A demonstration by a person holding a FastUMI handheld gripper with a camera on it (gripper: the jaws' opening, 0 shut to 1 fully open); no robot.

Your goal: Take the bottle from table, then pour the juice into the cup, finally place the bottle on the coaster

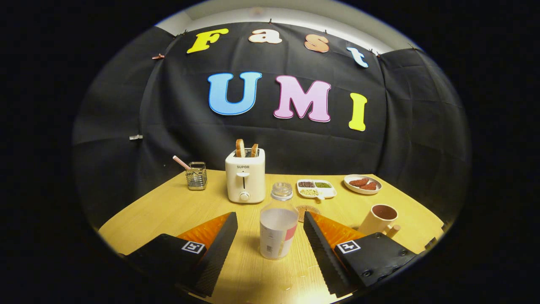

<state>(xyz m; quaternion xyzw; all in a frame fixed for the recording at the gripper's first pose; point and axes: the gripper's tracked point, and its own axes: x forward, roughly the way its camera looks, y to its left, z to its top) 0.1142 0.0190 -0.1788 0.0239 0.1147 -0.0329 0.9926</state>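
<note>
Bottle point(278, 223) upright between the tongs point(270, 221) — released, fingers apart, not touching it

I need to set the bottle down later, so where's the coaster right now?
The coaster lies on the table just behind the bottle, in front of the divided dish, beyond the open tongs.

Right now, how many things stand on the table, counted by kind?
Bottles: 1, the bottle between the open gripper fingers, untouched
Cups: 1, the cup
Coasters: 1, the coaster
Toasters: 1, the toaster
Dishes with food: 2, the divided dish and the plate
Wire holders: 1, the wire holder
Total: 7
</note>
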